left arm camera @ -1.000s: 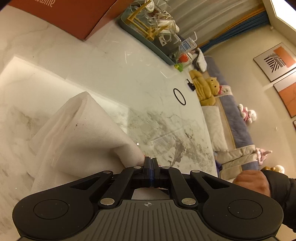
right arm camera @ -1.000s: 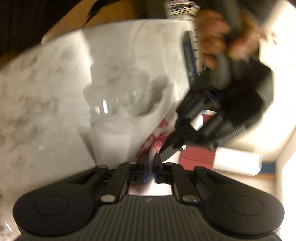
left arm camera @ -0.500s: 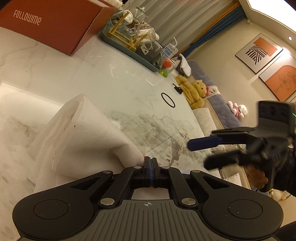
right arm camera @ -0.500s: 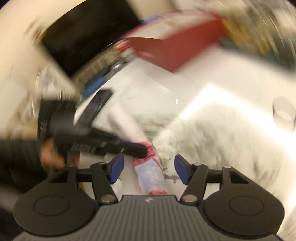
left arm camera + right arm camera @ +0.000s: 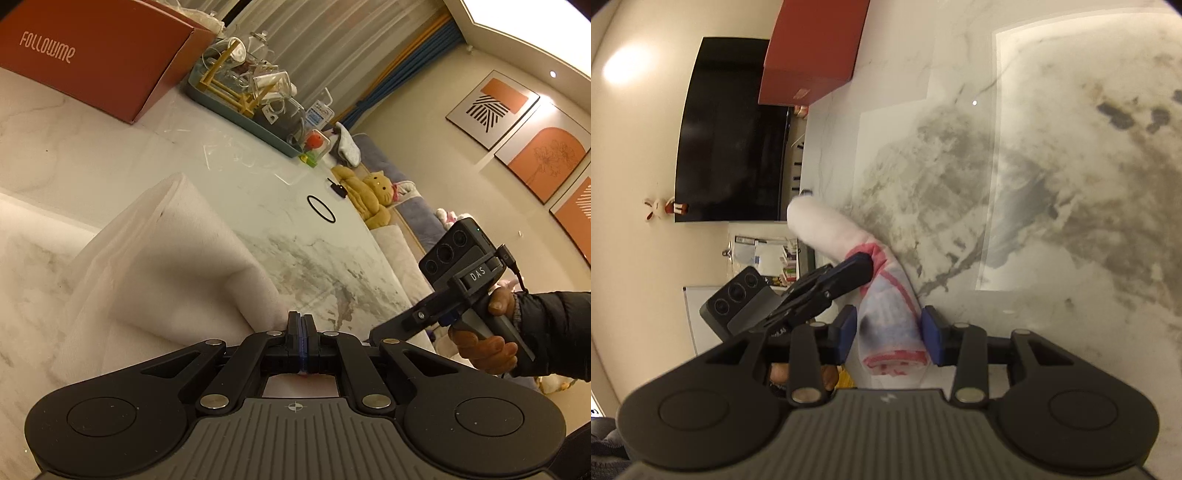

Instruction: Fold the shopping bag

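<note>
A marble counter (image 5: 110, 155) is spreading wide; framed prints (image 5: 491, 107) are hanging at two o'clock, curtains (image 5: 332, 44) at twelve.

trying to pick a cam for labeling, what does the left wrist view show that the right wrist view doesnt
Left wrist only: the glassware tray, black ring, plush toys on the sofa, wall art, and the right hand.

Right wrist only: the dark TV, and the right gripper open around the bag's pink-trimmed end.

Both: the shopping bag, marble table, red box, and left gripper shut on the bag.
</note>
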